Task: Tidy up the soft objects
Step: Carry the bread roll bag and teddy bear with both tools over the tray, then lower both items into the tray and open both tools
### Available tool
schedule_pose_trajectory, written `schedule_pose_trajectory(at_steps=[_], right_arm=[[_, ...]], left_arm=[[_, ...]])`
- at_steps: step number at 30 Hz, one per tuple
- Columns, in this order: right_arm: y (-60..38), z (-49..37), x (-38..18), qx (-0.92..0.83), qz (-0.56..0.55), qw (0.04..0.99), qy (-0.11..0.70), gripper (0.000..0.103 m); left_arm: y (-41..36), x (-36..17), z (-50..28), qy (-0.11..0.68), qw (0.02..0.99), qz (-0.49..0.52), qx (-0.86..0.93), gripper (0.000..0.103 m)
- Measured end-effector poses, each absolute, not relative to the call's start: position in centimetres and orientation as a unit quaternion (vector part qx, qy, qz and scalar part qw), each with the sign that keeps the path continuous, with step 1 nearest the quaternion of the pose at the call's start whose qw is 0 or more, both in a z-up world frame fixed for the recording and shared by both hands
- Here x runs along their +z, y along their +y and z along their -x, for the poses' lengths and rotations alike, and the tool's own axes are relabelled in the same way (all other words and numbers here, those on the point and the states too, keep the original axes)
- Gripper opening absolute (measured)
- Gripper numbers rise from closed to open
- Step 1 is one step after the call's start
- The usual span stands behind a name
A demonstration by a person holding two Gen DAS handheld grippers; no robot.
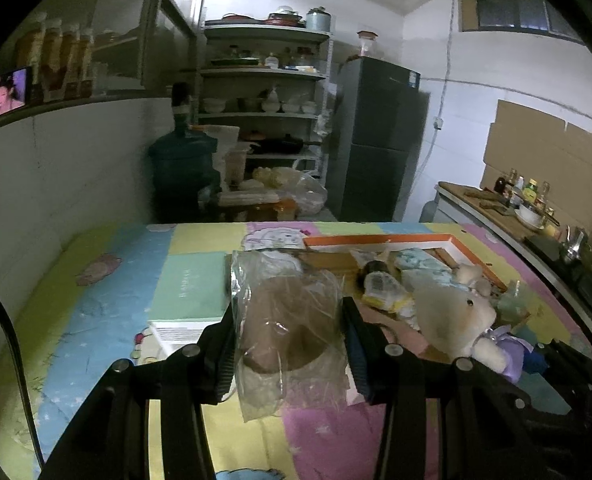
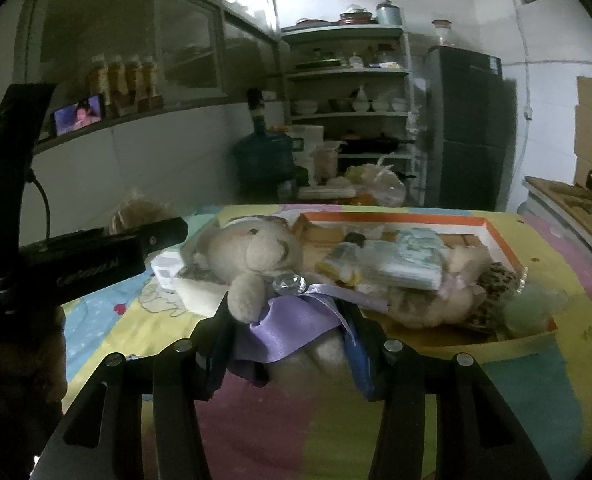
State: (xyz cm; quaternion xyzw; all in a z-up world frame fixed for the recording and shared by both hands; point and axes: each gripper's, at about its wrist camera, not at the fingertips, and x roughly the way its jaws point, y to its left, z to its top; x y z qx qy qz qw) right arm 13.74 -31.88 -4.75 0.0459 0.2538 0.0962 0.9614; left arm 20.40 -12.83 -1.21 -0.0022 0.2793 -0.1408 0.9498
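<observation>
Dim kitchen, pastel-quilted counter (image 1: pixel 96 280): left gripper (image 1: pixel 288 344) jaws pinch bagged bread (image 1: pixel 284 320); right gripper (image 2: pixel 288 344) jaws pinch plush bear (image 2: pixel 256 256).

I count one plush bear (image 2: pixel 256 252) in a purple dress, one bagged bread loaf (image 1: pixel 284 320), one orange-rimmed box (image 2: pixel 492 232), one water jug (image 1: pixel 184 168) and four bottles (image 1: pixel 56 60).

Clear bag (image 1: pixel 288 332) with brown contents sits between left pads; cream bear (image 2: pixel 256 256), purple-ribboned, between right pads.
</observation>
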Motion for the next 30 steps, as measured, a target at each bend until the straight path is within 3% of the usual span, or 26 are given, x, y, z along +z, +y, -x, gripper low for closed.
schedule_pose_trajectory(at_steps=[30], right_arm=[[-40.2,-18.4,-7.9,0.057,-0.064,0.954,0.286,0.051]], left_arm=[[-23.0,-5.7,-26.2,0.34,0.918,-0.011,-0.204,0.047]])
